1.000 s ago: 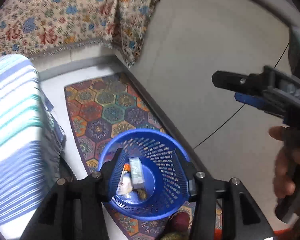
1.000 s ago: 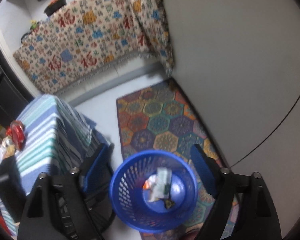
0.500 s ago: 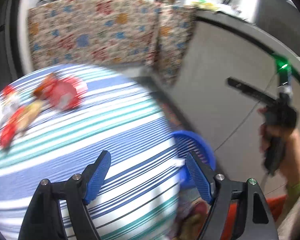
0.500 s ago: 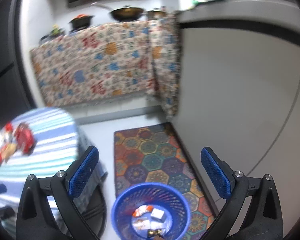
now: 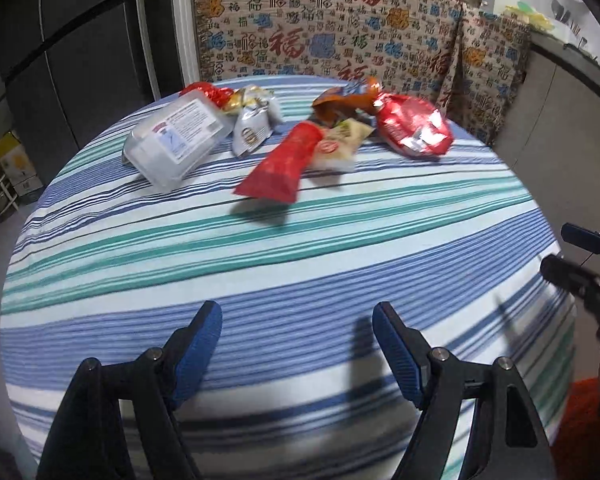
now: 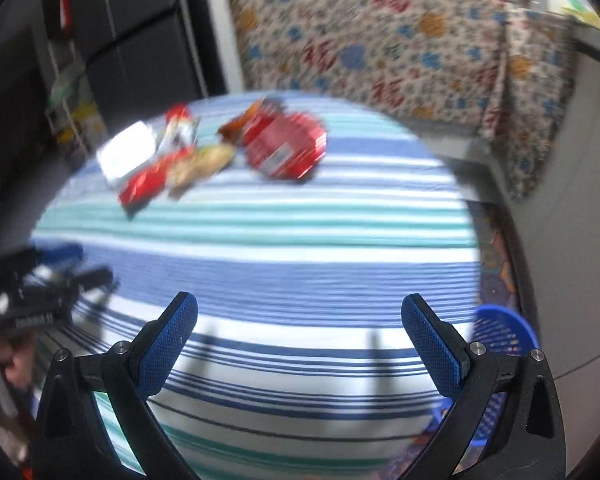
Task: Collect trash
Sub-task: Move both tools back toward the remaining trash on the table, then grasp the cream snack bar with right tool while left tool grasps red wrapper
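Note:
Several pieces of trash lie at the far side of the round striped table: a clear plastic box, a long red wrapper, a shiny red bag, a silver pouch and an orange wrapper. My left gripper hangs open over the table's near edge with nothing between its fingers. My right gripper is wide open and empty over the near part of the table; the red bag and red wrapper look blurred there. The blue mesh basket peeks out low on the right.
A patterned cloth covers the counter behind the table. A dark fridge stands at the left, and a grey cabinet wall at the right. A patterned rug lies on the floor by the basket. The right gripper shows at the left wrist view's right edge.
Both grippers swung away from above the blue basket to over the striped table. The left jaws widened. The trash pile came into view ahead of both.

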`<action>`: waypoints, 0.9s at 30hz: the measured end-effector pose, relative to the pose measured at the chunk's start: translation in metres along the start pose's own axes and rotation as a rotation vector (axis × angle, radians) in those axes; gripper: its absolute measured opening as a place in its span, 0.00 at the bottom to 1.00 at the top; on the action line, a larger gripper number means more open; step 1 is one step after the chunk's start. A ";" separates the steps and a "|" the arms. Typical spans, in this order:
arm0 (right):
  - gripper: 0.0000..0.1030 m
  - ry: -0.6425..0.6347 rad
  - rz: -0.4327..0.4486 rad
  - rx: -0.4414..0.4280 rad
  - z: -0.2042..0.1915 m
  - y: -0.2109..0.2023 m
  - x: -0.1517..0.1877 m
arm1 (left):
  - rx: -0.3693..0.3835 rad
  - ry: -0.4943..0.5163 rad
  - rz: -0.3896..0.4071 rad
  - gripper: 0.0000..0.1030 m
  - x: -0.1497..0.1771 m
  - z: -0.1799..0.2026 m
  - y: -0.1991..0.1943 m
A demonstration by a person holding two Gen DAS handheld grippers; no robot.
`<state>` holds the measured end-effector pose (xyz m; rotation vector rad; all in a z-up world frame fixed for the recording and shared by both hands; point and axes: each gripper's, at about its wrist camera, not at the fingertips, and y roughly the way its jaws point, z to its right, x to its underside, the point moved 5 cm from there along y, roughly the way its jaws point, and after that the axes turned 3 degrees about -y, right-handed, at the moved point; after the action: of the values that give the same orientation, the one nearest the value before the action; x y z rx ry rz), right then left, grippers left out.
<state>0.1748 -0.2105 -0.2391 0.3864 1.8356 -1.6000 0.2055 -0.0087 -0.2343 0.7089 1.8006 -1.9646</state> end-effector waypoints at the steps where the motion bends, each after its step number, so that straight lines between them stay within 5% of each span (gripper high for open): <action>1: 0.99 -0.011 -0.018 0.002 -0.005 0.007 0.000 | -0.012 0.013 -0.008 0.77 -0.001 -0.004 0.003; 7: 0.99 -0.050 -0.121 0.012 -0.031 0.053 0.000 | 0.005 0.053 0.002 0.89 -0.016 -0.018 0.015; 10: 1.00 -0.055 -0.100 0.023 -0.031 0.060 -0.007 | 0.016 0.072 -0.013 0.98 -0.025 -0.019 0.026; 21: 1.00 -0.055 -0.086 0.023 -0.029 0.071 -0.019 | 0.135 0.097 0.039 0.97 -0.068 -0.022 0.032; 26: 1.00 -0.057 -0.083 0.021 -0.029 0.071 -0.019 | 0.134 0.219 0.026 0.66 -0.079 -0.004 0.044; 27: 1.00 -0.057 -0.083 0.021 -0.029 0.072 -0.020 | 0.130 0.239 0.024 0.51 -0.080 -0.001 0.047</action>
<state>0.2256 -0.1637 -0.2804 0.2743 1.8143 -1.6706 0.2976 -0.0174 -0.2238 1.0408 1.7968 -2.0697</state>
